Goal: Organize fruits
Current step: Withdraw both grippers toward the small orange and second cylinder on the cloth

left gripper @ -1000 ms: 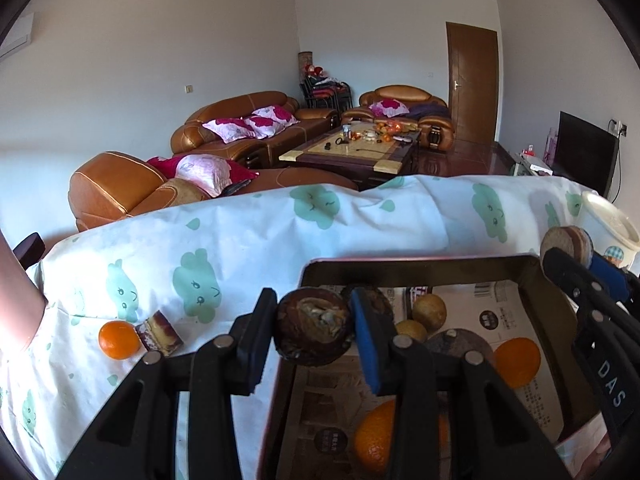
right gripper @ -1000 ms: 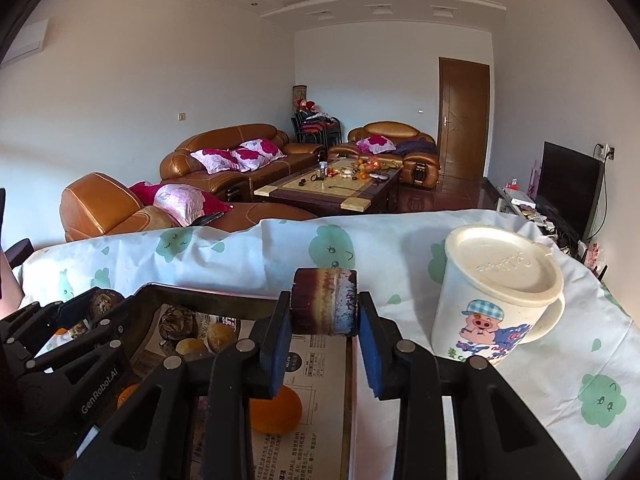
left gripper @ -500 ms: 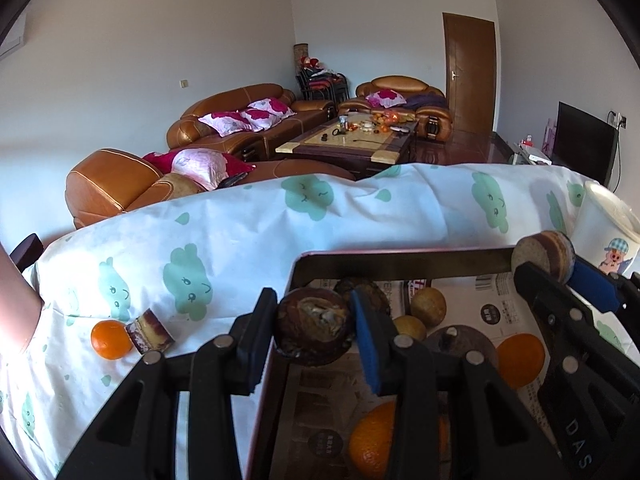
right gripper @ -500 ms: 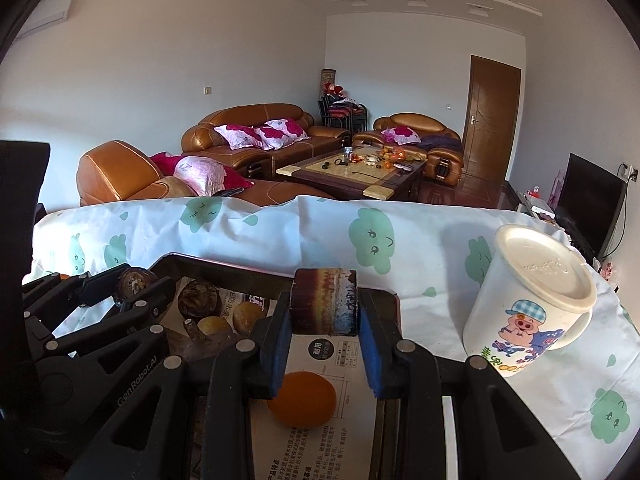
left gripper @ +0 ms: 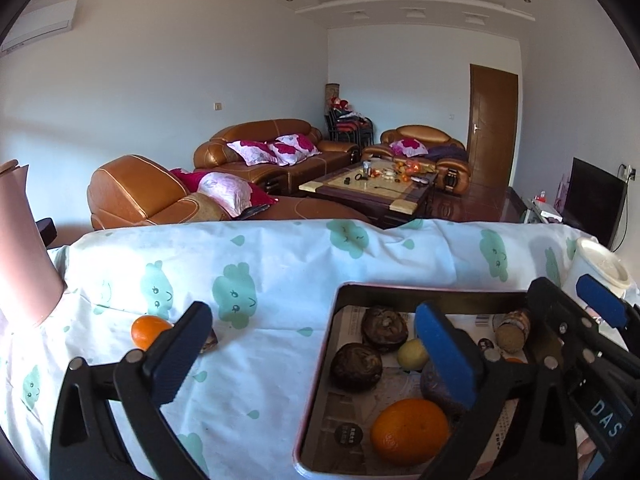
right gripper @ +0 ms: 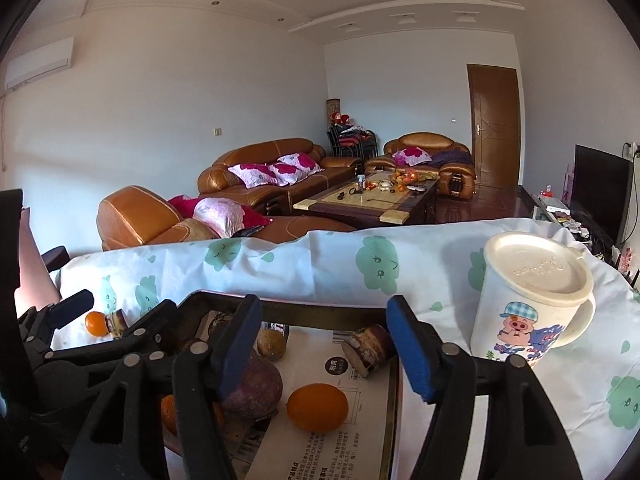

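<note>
A dark tray [left gripper: 340,296] lined with newspaper lies on the cloud-print tablecloth. It holds two dark round fruits [left gripper: 356,366], a small yellow fruit [left gripper: 412,354], a purple fruit [right gripper: 252,390], oranges [left gripper: 410,436] and a brown cut stalk piece [right gripper: 368,348]. My left gripper [left gripper: 316,358] is open and empty over the tray's left edge. My right gripper [right gripper: 324,344] is open and empty above the tray's right side, just behind the stalk piece. One orange [left gripper: 148,332] and a brown piece [right gripper: 117,322] lie on the cloth left of the tray.
A white lidded mug [right gripper: 532,300] with a pig cartoon stands right of the tray. A pink object [left gripper: 20,248] stands at the far left. Beyond the table's far edge are brown sofas [left gripper: 264,152] and a coffee table [left gripper: 372,188].
Both grippers have opened. The left one let go of the dark round fruit and the right one let go of the brown stalk piece; both now lie in the tray.
</note>
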Available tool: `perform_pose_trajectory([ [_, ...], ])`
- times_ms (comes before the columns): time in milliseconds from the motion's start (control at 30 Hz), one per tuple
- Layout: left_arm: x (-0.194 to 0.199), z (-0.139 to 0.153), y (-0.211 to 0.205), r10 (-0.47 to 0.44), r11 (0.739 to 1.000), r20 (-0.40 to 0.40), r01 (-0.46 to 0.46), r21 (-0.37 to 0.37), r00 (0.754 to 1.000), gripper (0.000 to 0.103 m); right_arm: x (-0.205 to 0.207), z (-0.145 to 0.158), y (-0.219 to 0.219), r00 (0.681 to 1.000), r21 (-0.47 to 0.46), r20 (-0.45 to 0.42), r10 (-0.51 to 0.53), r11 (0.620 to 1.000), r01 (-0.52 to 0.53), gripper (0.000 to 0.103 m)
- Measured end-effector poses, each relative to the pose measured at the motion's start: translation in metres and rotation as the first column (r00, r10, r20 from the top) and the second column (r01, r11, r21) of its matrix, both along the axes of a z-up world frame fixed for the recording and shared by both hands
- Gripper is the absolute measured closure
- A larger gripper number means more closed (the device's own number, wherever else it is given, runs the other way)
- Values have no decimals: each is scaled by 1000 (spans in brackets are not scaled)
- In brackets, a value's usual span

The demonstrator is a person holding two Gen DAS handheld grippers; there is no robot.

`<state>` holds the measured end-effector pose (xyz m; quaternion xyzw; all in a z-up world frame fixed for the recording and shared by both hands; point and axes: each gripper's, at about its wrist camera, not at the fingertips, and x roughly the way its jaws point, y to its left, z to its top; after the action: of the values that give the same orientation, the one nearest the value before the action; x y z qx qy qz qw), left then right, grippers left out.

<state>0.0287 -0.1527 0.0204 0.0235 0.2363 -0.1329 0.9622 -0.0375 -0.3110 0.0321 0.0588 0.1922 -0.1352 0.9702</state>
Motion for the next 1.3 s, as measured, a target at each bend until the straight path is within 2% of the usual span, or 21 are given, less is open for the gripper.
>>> perform_pose_trajectory([
  [100,-8,3,-2,19,999,36,-20,27,999,0,-7,4,1,999,-20,34,-37,999,38,32],
  [233,-19,5,1,56,997,106,-61,52,993,0,-26,12,2,984,-41,155,-86,995,93,31],
  [300,-23,4,3,71,995,135,-80,61,988,0,-32,12,6,974,-46,198,-112,991,123,21],
  [333,-25,5,4,72,995,141,-81,58,987,0,-33,12,8,974,-51,198,-112,991,125,17],
  [567,-41,9,22,114,993,174,-117,3,978,0,-40,12,27,967,-136,210,-143,975,174,15],
  [633,-42,9,30,128,992,166,-125,-27,978,0,-41,11,27,969,-130,202,-144,976,172,9],
  [700,-43,9,36,131,991,156,-124,-53,979,0,-38,10,26,971,-123,183,-154,976,178,8],
  [867,-48,7,36,79,996,139,-73,-45,987,0,-30,3,23,985,-76,100,-143,986,151,8],
  [1000,-55,6,39,40,999,137,-36,-35,990,0,-33,2,43,985,-151,89,-147,976,160,8],
  [1167,-40,2,69,86,996,108,-87,1,990,0,-32,-1,49,986,-121,48,-160,979,164,8],
  [1300,-13,-4,106,158,986,46,-160,47,986,0,-20,-2,69,992,-99,23,-121,988,123,8],
])
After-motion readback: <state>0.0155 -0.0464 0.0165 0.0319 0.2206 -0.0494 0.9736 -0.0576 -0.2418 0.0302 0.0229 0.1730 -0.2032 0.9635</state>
